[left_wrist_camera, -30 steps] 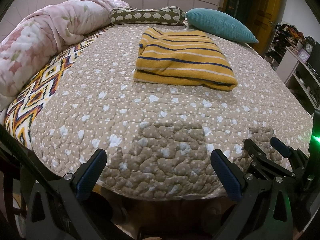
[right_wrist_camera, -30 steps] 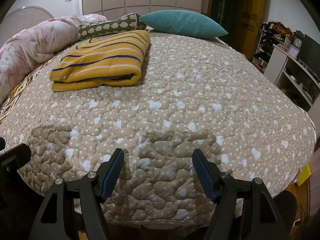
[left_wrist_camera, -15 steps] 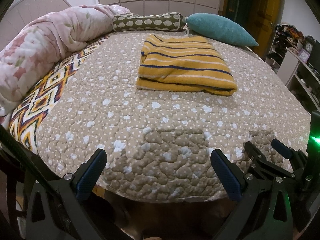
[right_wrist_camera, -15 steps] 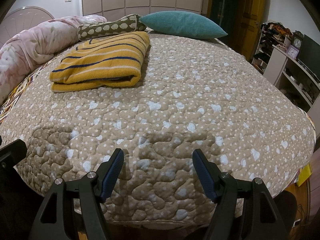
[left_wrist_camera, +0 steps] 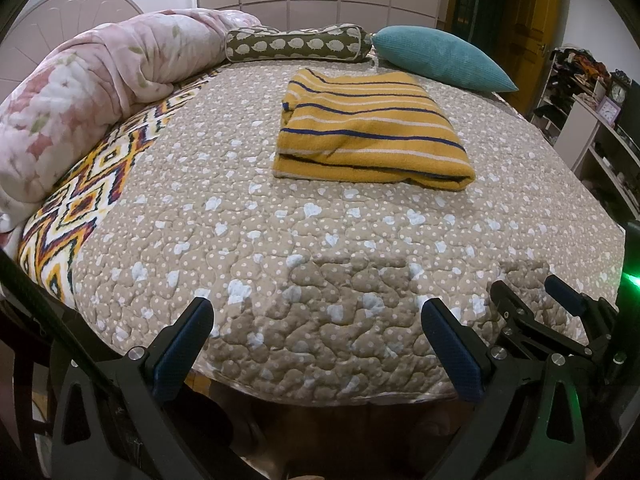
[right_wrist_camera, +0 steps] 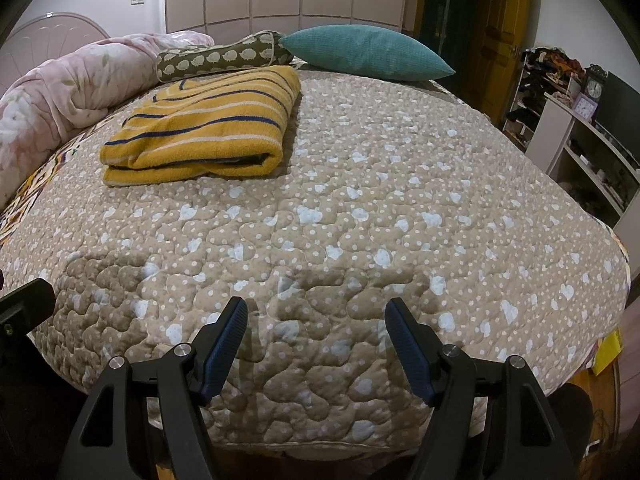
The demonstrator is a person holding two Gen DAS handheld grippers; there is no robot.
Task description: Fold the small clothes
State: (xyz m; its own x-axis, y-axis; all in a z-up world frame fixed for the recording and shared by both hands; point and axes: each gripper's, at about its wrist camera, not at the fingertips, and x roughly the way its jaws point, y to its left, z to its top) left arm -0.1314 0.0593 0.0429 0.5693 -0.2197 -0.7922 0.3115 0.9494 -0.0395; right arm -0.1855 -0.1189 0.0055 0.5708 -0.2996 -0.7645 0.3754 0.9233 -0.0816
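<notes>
A yellow garment with navy and white stripes lies folded flat on the beige dotted quilt, toward the far side of the bed. It also shows in the right wrist view, at the upper left. My left gripper is open and empty above the quilt's near edge, well short of the garment. My right gripper is open and empty at the near edge too, and it also shows at the lower right of the left wrist view.
A rolled pink floral duvet lies along the left side. A green patterned bolster and a teal pillow sit at the head. White shelves stand to the right. A zigzag blanket lies under the duvet.
The left wrist view has tilted up slightly, so the folded garment sits lower in it. Both grippers stay open and empty. The garment has not moved.
</notes>
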